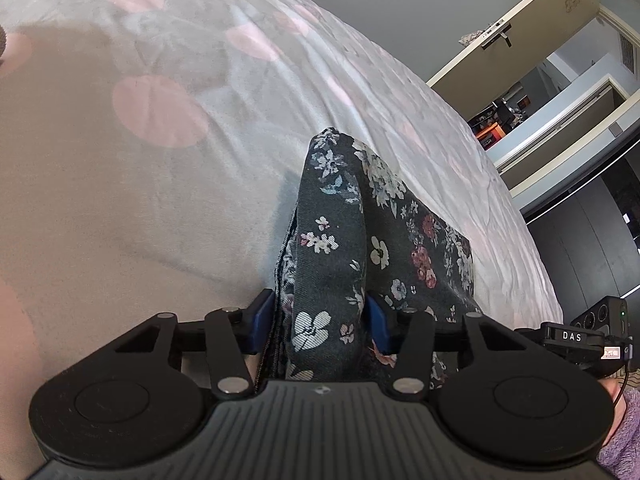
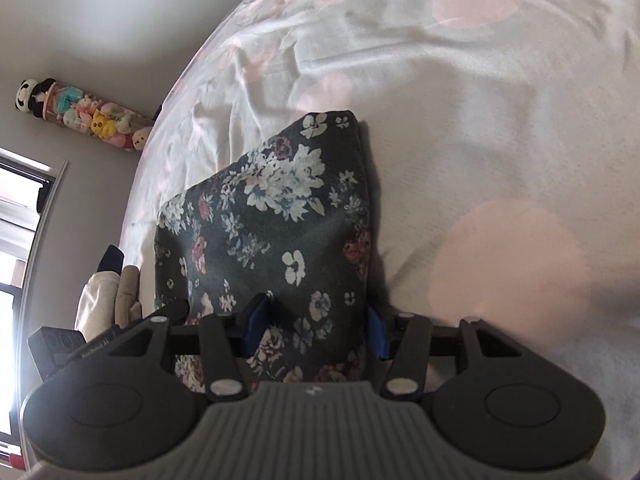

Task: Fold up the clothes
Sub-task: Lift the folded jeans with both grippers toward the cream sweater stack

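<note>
A dark floral garment lies folded into a narrow stack on the bed. In the left wrist view a raised fold of it runs between the blue pads, and my left gripper is shut on that fold at the near end. The right wrist view shows the same garment flat and wider than the jaws. My right gripper stands open over its near end, one blue pad resting on the cloth and the other beside the right edge.
The bed sheet is pale with pink dots and rumpled further back. A door and doorway stand beyond the bed's edge. Folded light clothes lie at the left. A tube of plush toys stands by the wall.
</note>
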